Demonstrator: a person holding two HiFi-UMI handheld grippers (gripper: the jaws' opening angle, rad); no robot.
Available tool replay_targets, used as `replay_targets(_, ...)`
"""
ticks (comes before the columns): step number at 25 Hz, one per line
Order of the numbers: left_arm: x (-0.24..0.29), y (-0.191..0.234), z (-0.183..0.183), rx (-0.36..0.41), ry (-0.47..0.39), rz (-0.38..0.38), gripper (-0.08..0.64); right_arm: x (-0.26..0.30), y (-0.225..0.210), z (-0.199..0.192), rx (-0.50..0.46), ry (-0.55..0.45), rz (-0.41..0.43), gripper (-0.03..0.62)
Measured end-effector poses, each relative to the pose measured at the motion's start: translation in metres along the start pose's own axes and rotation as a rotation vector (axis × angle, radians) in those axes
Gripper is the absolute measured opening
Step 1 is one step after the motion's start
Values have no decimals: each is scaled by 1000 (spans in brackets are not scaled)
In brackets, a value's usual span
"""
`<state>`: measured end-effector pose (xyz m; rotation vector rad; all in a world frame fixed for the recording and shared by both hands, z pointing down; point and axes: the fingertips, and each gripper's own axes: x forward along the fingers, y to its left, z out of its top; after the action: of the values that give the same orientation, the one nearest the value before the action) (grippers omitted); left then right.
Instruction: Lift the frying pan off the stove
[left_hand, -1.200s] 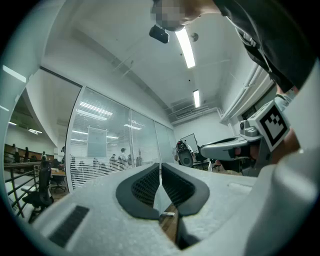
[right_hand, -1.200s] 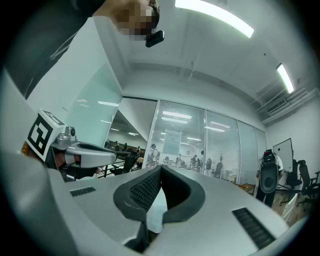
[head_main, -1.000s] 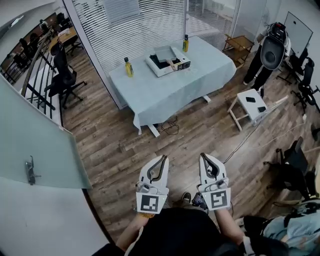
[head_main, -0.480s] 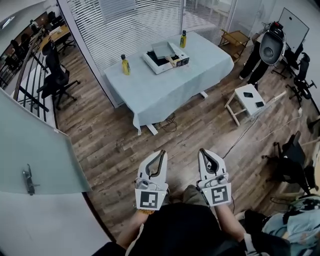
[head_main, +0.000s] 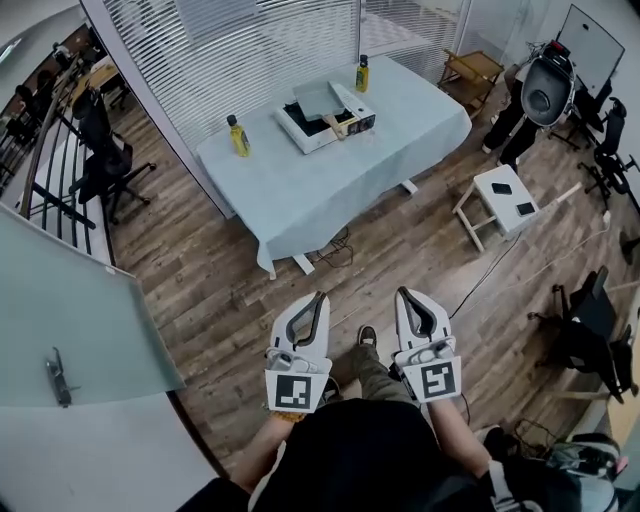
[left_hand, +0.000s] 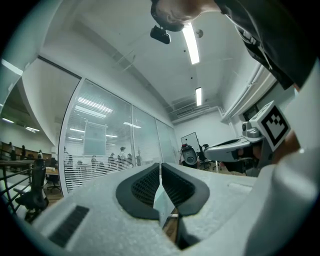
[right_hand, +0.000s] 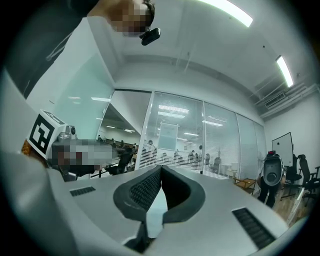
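Pan (head_main: 318, 99) far off, possibly grey shape on stove (head_main: 302, 131); left claw (head_main: 319, 297), right claw (head_main: 402, 294) closed, empty.

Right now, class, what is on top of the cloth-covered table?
Two yellow bottles and a white stove carrying a grey pan. The pan covers part of the stove's top; the cloth hides the tabletop.

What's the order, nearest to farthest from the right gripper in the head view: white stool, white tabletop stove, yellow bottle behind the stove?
1. White stool, on the floor to the right.
2. White tabletop stove, mid-table.
3. Yellow bottle, at the table's far edge.
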<state>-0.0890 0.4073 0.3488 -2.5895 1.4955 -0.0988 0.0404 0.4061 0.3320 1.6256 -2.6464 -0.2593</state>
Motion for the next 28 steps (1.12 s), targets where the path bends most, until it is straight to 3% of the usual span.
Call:
replay_targets(6,82,-3,10,37,-20,20,28,42,-68,-18,-23,18,42,2)
replay_targets(14,162,-14,14,65,4,39,28,93,-154,-24,38,-17,32,2)
replay_targets(28,234,30,-22,20,53,100,28,171,-199,-73,27,71,72,2)
